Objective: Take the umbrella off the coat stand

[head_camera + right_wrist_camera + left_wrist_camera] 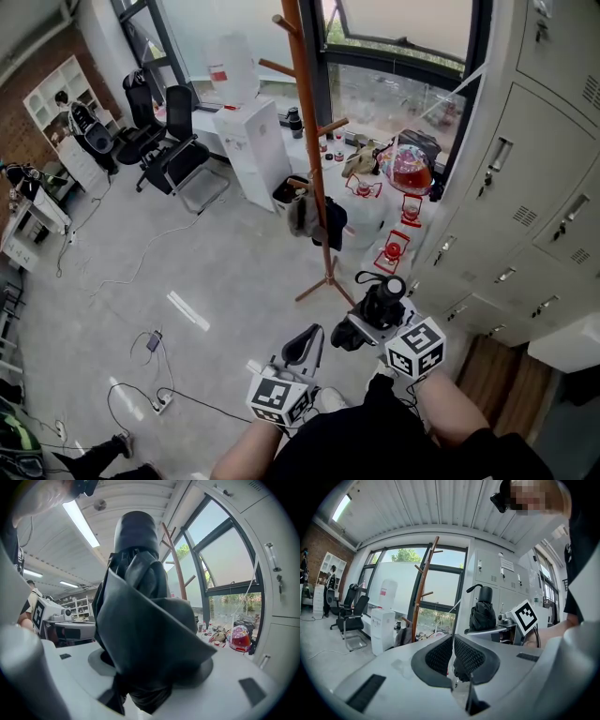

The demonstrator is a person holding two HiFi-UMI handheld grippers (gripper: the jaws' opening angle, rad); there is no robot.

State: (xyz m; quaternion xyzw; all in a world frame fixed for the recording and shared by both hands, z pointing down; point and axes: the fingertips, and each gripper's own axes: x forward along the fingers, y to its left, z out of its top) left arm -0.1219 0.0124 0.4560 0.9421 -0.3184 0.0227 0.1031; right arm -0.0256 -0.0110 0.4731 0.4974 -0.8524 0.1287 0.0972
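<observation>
Grey lockers [534, 187] right of wooden coat stand [312, 141]. Folded black umbrella [380, 305] is off the stand, just right of its foot and nearer the person, upright between the right gripper [367, 323] fingers. Those fingers clamp its bunched fabric from both sides; its cap sticks up above them. Left gripper [305, 345] hangs near the stand's foot, left of the umbrella, fingers pressed together on nothing.
</observation>
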